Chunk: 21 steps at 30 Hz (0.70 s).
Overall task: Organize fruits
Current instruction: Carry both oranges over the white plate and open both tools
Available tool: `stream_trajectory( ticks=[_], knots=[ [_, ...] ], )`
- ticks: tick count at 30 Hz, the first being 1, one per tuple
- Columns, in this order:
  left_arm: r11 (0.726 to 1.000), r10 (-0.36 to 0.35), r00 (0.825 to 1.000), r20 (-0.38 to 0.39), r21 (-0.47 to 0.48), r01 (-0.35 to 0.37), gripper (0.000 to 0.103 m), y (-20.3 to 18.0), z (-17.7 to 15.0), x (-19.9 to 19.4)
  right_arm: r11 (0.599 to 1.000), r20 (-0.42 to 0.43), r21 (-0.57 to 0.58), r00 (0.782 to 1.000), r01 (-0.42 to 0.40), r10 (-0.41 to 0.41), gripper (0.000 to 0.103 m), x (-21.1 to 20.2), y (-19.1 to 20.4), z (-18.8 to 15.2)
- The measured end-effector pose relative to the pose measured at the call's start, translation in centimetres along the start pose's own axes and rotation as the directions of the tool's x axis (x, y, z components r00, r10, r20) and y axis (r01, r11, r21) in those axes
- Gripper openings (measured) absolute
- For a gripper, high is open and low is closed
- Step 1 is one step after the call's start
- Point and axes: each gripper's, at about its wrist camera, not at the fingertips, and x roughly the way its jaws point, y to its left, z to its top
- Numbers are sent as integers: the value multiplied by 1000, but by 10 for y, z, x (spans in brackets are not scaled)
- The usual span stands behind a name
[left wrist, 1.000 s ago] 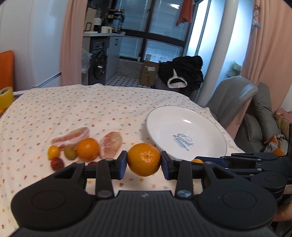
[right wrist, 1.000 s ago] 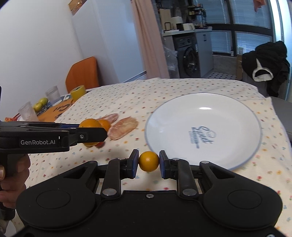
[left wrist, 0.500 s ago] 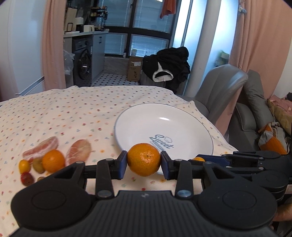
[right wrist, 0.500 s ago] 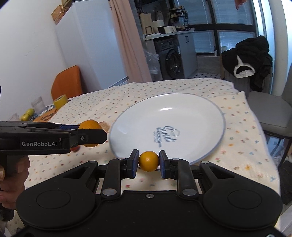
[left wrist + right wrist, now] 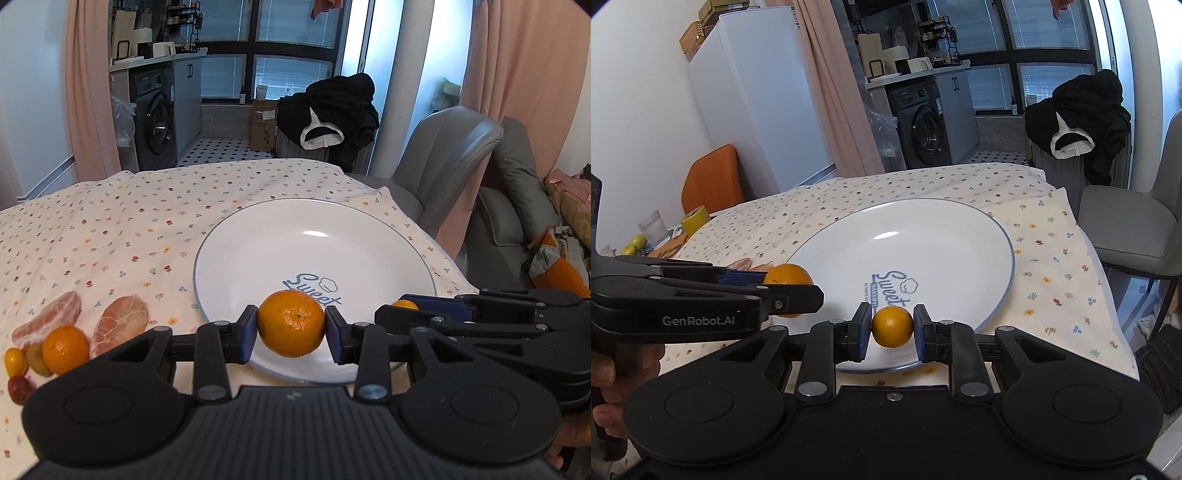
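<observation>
My left gripper [image 5: 291, 328] is shut on a large orange mandarin [image 5: 291, 323], held over the near rim of the white plate [image 5: 258, 236]. In the right wrist view my right gripper [image 5: 892, 328] is shut on a small orange fruit [image 5: 892, 326], also above the near rim of the plate [image 5: 942, 236]. The left gripper with its mandarin [image 5: 788, 275] shows at the left of that view. On the cloth to the left lie two peeled citrus pieces [image 5: 120, 325], an orange [image 5: 65, 349] and small fruits [image 5: 15, 362].
A flowered tablecloth [image 5: 110, 229] covers the table. A grey chair [image 5: 443, 162] stands past the right edge. In the right wrist view a glass [image 5: 653, 227], a yellow tape roll [image 5: 694, 219] and an orange chair [image 5: 709, 181] sit at the far left.
Both grippers have moved right and forward with their fruits, so the plate now lies straight ahead under the fingertips. The loose fruits have slid to the left edge of the left wrist view.
</observation>
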Motion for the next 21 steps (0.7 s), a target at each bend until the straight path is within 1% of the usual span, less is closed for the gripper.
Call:
stream_trajectory(
  ticks=[10,16,21],
  knots=[
    [1000,11,999,-32,-10,-11,37,1,1,21,999,-13,-18,1000,27,-27,22,15,-4,1],
    [1000,14,998,-55,-19,-15,37,3,0,29,999,-22,-37,999,38,-39,23,20,0,2],
    [1000,15,997,-70,-16,-16,38,1,-1,30,998,-24,-39,999,44,-45,27,20,2,2]
  ],
)
